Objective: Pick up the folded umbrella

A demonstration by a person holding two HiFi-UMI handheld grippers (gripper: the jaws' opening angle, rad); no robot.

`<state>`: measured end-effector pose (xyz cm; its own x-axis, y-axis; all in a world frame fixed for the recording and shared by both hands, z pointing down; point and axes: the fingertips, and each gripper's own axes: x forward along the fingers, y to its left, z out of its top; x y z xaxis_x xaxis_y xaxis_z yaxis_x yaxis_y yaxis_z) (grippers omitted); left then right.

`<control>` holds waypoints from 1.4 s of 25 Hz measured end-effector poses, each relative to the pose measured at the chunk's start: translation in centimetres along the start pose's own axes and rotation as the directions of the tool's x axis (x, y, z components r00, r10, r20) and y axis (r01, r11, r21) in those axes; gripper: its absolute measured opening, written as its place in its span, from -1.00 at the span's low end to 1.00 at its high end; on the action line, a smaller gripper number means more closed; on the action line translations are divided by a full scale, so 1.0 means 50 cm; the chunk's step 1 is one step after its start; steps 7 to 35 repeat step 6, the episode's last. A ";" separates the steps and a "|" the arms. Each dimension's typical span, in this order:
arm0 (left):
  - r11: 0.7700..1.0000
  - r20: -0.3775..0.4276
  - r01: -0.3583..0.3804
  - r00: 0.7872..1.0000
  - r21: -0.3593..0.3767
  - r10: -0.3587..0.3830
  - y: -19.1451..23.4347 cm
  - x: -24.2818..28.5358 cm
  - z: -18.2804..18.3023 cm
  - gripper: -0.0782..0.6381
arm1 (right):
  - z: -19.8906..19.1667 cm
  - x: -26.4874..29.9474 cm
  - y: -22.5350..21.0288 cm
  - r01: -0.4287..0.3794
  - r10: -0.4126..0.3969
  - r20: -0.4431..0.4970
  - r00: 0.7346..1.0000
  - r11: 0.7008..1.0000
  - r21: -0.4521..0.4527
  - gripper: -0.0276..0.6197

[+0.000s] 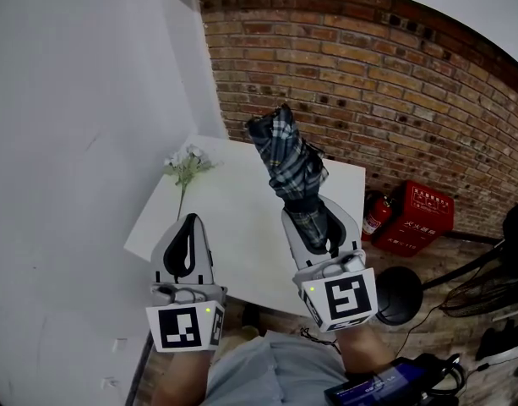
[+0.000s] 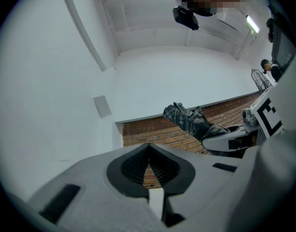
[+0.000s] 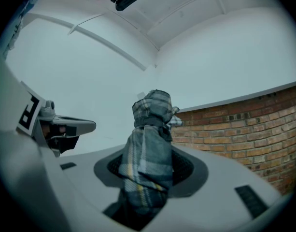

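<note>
My right gripper (image 1: pixel 313 216) is shut on the folded umbrella (image 1: pixel 288 161), a dark plaid bundle that sticks up and away from the jaws, raised over the white table (image 1: pixel 242 227). In the right gripper view the umbrella (image 3: pixel 148 161) fills the gap between the jaws and its strapped end points up. My left gripper (image 1: pixel 189 222) hangs level beside it at the left over the table's near edge, its jaws closed together with nothing between them (image 2: pixel 148 151). The left gripper view shows the umbrella (image 2: pixel 188 120) held off to the right.
A sprig of white flowers (image 1: pixel 187 167) lies at the table's far left. A brick wall (image 1: pixel 368 66) stands behind. On the floor at the right are a red box (image 1: pixel 422 216), a fire extinguisher (image 1: pixel 377 214), a black round base (image 1: pixel 400 294) and a wire fan (image 1: pixel 495 288).
</note>
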<state>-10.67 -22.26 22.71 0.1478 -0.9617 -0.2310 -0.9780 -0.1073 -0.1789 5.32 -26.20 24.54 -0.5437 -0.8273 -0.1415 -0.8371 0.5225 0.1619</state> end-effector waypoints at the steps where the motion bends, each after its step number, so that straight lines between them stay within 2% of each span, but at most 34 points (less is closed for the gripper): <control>1: 1.000 0.000 -0.001 1.000 0.001 0.001 -0.001 0.000 0.002 -0.76 | 0.001 -0.001 -0.001 0.000 0.000 0.000 1.000 1.000 0.001 -0.33; 35: 1.000 -0.003 -0.002 1.000 0.006 0.002 -0.006 -0.001 0.008 -0.76 | 0.003 -0.002 -0.005 -0.003 0.003 -0.002 1.000 1.000 0.003 -0.33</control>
